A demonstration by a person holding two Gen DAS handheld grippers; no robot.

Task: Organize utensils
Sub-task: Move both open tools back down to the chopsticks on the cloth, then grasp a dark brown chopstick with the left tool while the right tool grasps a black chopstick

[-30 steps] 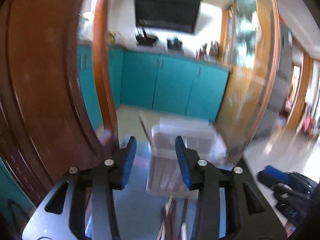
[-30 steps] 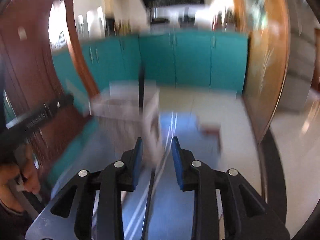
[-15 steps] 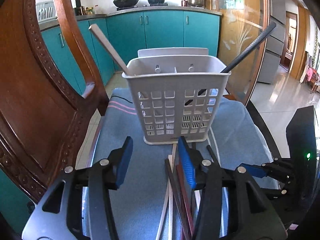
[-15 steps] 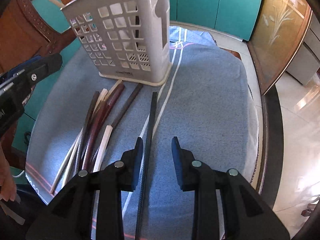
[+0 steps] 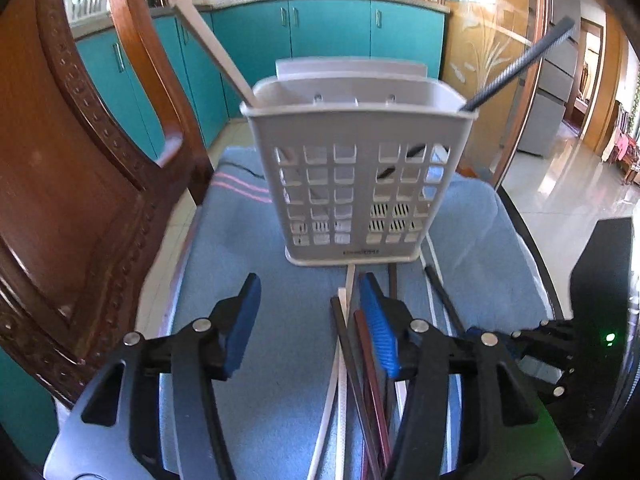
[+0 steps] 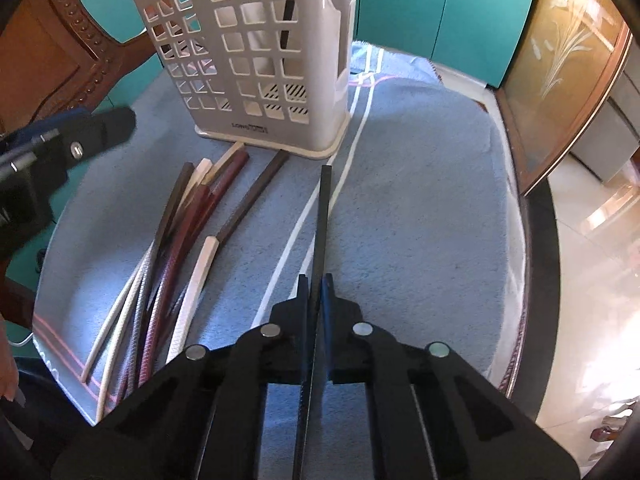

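The right tool [image 6: 316, 284] has its fingers pressed together on a black chopstick [image 6: 323, 208], which runs forward from between the pads toward the basket, its far end lying low over the blue towel [image 6: 420, 200] that covers the surface; whether that end touches the cloth cannot be told. To the left of this tool a loose pile of chopsticks [image 6: 180, 232], brown, dark red and white, lies fanned on the towel, their far ends just short of the basket's base. The left tool [image 5: 308, 320] hangs with its fingers wide apart and nothing between them, the same pile passing under its right finger. Ahead of both tools stands the grey slotted basket [image 5: 356, 184], upright on the towel. It holds two sticks so far: a pale chopstick [image 5: 216, 48] leaning out over its left rim and a dark chopstick [image 5: 520, 68] leaning out over its right rim. By this count the sorting looks barely begun: two are in, one is gripped, and the pile remains to be moved.
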